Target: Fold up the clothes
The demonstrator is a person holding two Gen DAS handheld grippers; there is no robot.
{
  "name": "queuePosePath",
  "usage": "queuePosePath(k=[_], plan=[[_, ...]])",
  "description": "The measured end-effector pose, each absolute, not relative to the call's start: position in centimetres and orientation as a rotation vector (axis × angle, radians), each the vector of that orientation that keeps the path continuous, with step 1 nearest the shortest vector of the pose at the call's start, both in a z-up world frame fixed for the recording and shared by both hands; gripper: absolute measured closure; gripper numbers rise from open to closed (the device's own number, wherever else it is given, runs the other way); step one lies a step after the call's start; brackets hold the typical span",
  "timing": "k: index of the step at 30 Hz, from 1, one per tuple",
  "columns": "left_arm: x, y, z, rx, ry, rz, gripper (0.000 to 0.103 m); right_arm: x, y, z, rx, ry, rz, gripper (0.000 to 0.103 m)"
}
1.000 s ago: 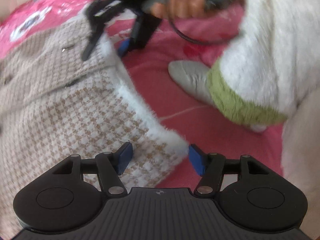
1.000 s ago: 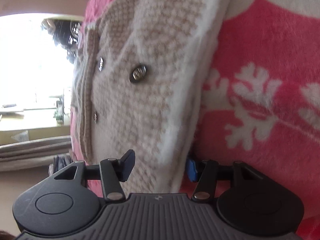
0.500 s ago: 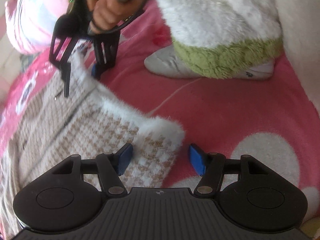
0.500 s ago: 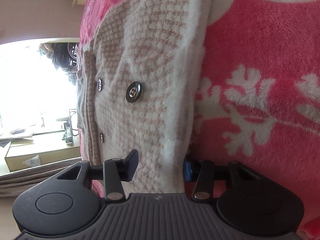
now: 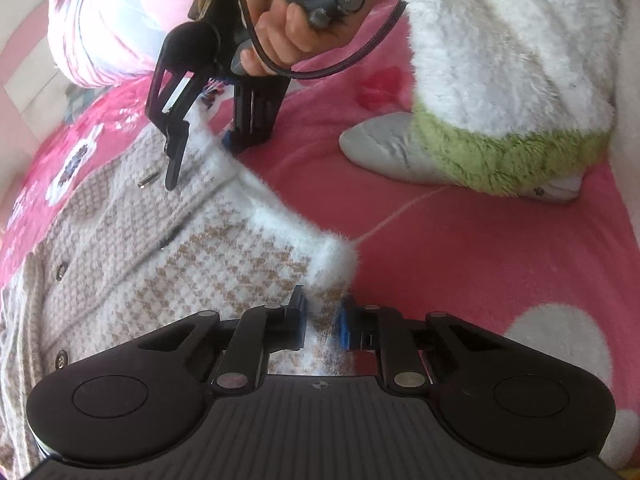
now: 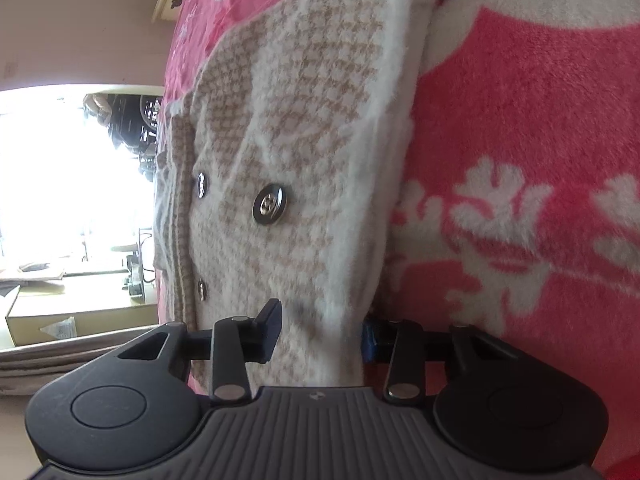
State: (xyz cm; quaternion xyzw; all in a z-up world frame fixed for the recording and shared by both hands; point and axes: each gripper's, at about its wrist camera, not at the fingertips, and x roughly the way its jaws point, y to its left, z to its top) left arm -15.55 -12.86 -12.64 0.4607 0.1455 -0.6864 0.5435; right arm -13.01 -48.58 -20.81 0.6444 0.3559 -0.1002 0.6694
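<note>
Fluffy cardigan point(image 5: 168, 264) hem hides right gripper point(image 6: 320, 334) pad.

Beige-and-white houndstooth cardigan point(image 5: 168, 248), metal snap buttons, fuzzy white hem, lying flat

Both views are bright with daylight. In the right wrist view a window point(image 6: 76, 168) at the left is blown out to plain white, and the room behind it is washed and hazy. Light from that side gleams on a metal button point(image 6: 269, 204) of the knit cardigan point(image 6: 304, 140), whose weave is sharp in the middle. The pink blanket point(image 6: 520, 152) shows soft fuzz and a thin shadow along the cardigan's edge. Both pictures bulge like a fisheye, with dark corners. In the left wrist view the far hand point(image 5: 288, 28) is slightly soft.
</note>
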Motion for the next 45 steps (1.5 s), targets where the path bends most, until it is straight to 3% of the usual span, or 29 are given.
queuePosePath(k=[4,6,13,27,37,45], plan=[[-15.1,-12.7,-12.2,1.047,0.369,-1.63,0.092,-12.9,-48.7,-21.2,1.464,0.782,-0.221,0.061],[-14.6,-12.5,-11.8,1.014,0.392,-1.639,0.093,-13.0,-48.7,-21.1,1.459,0.766,-0.217,0.072],[-13.1,-12.5,-11.0,0.925,0.418,-1.631,0.093,-13.6,-48.8,-20.4,1.397,0.741,-0.193,0.087],[-5.4,-10.1,-5.3,0.519,0.541,-1.449,0.094,-10.2,-48.1,-14.0,1.185,0.718,-0.172,0.089],[-1.8,-8.8,-2.0,0.446,0.434,-1.277,0.094,-6.6,-47.1,-8.9,1.056,0.716,-0.091,0.089],[3.0,-7.0,-0.3,0.355,0.378,-1.12,0.094,2.4,-45.7,-3.9,0.911,0.801,0.018,0.089]])
